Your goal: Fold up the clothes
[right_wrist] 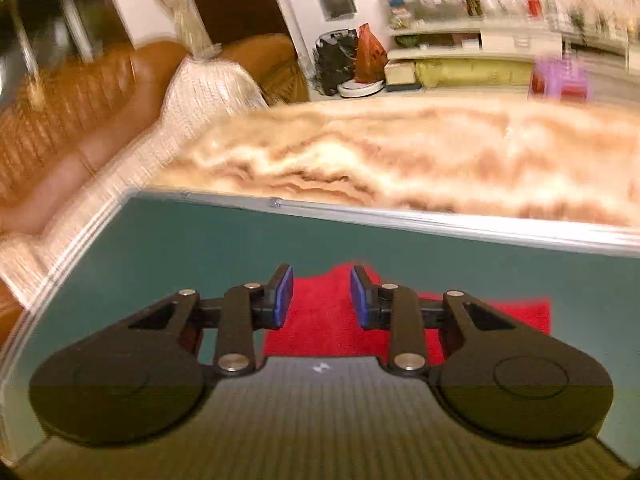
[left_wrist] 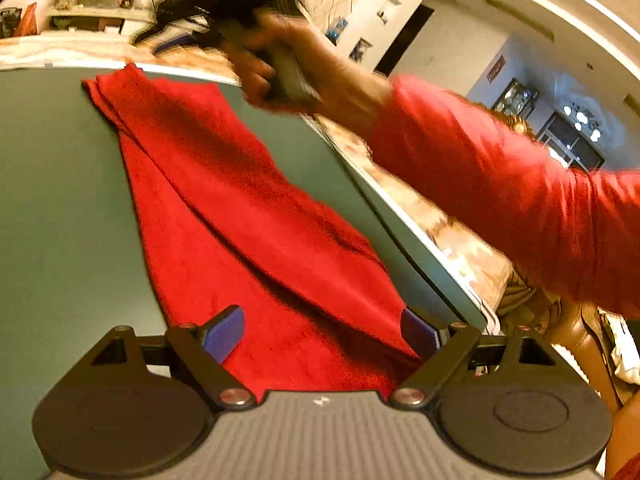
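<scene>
A red cloth (left_wrist: 240, 208) lies lengthwise on the green table (left_wrist: 60, 200), folded over itself with a long diagonal ridge. My left gripper (left_wrist: 324, 330) is open wide just over its near end, the cloth passing between the blue pads (left_wrist: 226, 332). In the right wrist view the far end of the red cloth (right_wrist: 320, 316) shows under my right gripper (right_wrist: 322, 296), which is open with nothing held; one cloth corner pokes up between the pads (right_wrist: 283, 296). A hand (left_wrist: 288, 68) in a red sleeve (left_wrist: 500, 192) holds the right gripper's handle above the cloth's far end.
The table's metal-framed edge (left_wrist: 400, 220) runs along the right; another edge (right_wrist: 400, 216) lies just beyond the right gripper. Marbled floor (right_wrist: 400, 152), a brown sofa (right_wrist: 80, 112) with a white cover, and cluttered shelves (right_wrist: 480, 32) surround the table.
</scene>
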`<state>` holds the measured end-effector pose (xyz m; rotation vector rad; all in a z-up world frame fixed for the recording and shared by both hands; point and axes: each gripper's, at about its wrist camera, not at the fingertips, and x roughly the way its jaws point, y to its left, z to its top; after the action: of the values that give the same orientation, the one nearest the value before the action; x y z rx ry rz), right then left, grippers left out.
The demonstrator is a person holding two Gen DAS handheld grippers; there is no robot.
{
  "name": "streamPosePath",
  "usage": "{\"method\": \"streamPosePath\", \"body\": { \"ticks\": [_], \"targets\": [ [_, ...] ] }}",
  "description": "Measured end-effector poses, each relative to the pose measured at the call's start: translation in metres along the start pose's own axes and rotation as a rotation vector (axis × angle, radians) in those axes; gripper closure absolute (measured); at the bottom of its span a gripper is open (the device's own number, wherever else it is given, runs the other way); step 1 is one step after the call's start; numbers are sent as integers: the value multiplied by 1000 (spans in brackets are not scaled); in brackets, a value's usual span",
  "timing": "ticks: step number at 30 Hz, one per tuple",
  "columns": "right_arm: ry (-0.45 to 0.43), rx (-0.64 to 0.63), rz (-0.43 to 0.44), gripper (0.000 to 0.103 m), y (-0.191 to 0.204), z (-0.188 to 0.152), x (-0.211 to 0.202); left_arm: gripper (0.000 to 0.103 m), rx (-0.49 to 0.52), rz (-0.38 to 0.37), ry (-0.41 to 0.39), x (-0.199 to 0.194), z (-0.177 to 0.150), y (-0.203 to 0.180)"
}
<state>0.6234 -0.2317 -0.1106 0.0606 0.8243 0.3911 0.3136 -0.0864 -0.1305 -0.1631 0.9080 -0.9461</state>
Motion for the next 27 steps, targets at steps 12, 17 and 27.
{"method": "streamPosePath", "body": {
  "ticks": [12, 17, 27],
  "targets": [
    [31, -108, -96, 96, 20, 0, 16, 9, 27, -11, -18, 0, -20, -11],
    [53, -117, -109, 96, 25, -1, 25, 9, 35, -9, -23, 7, -18, -14],
    [95, -135, -135, 96, 35, -2, 45, 9, 62, 3, -24, 12, -22, -19]
  ]
}}
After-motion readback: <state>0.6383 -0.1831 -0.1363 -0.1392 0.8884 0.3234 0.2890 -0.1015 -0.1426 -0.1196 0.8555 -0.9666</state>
